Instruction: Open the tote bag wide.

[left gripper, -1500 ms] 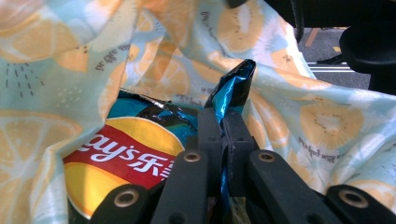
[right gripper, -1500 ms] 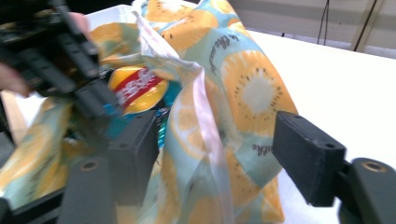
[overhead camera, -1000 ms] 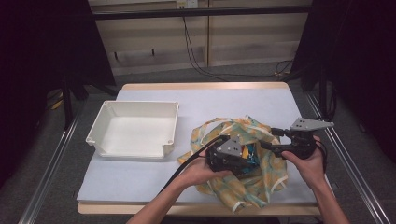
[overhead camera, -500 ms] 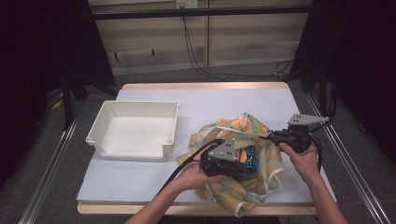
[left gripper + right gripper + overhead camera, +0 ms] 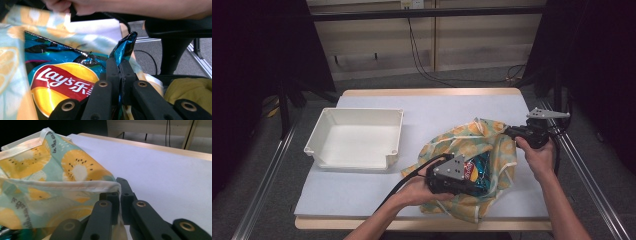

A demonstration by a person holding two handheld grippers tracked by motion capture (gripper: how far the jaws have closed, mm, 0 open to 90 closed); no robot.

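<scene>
Bagging step: left tool (image 5: 472, 181) pinches the chip bag (image 5: 62, 80); right tool (image 5: 119, 195), jaws just closed, grips the tote's hem (image 5: 75, 185). Next, I'd judge: hold the hem open, push chips deeper.

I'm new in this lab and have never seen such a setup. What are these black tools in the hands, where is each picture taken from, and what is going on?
A person works at a table with a hand-held two-jaw gripper in each hand. One camera looks down from above; two others ride on the grippers and look along their black jaws.

On the white table top lie an empty white plastic tray and a cloth bag printed with yellow fruit slices on pale green.

The left gripper is shut on the corner of a shiny blue Lay's crisp packet lying in the bag's opening. The right gripper, whose jaws have just closed, pinches the bag's hemmed rim.
</scene>
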